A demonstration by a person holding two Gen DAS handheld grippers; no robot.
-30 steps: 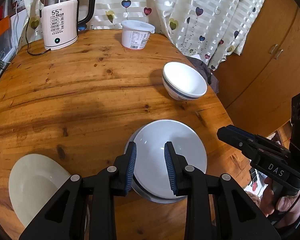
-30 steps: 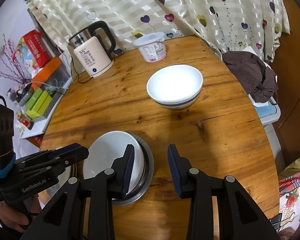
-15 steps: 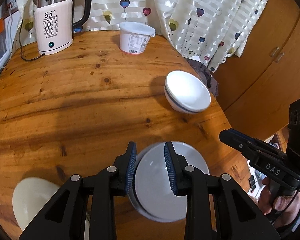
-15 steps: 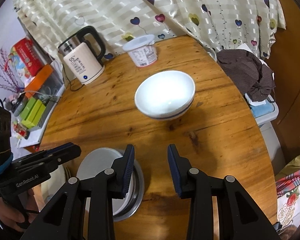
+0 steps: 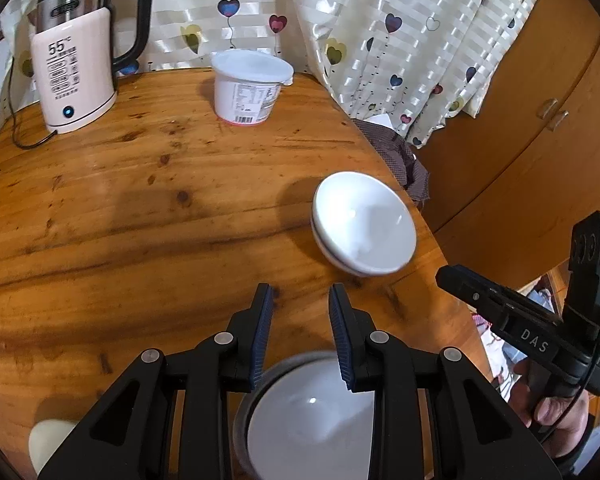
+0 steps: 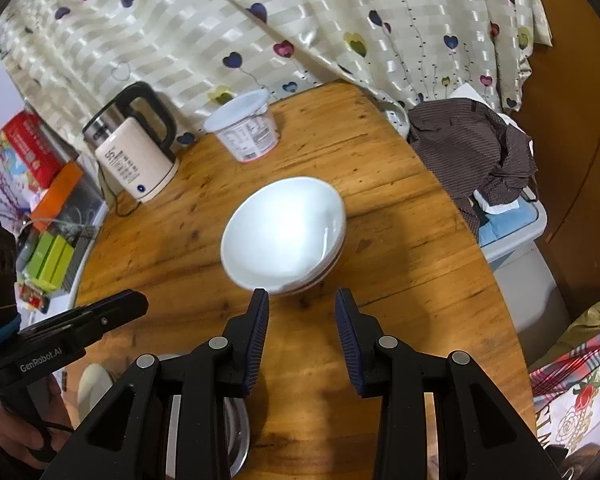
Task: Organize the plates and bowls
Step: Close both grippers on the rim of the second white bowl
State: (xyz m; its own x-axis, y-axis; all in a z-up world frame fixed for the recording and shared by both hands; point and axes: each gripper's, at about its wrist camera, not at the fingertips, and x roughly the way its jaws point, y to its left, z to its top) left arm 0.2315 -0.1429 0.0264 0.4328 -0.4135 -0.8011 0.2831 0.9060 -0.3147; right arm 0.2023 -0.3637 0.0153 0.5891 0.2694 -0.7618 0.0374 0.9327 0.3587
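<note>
Right wrist view: your right gripper [image 6: 302, 332], parted and empty, could knock the edge-side bowl [image 6: 283, 235] off the table [image 6: 400, 240].

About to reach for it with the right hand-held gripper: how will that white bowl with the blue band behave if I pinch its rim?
The white bowl looks glazed and glossy, so its rim will probably be slippery between the pads. It seems rigid ceramic, likely fragile if dropped. Its base looks narrower than its rim, so a sideways push may tip it. The right hand-held gripper is open.
</note>
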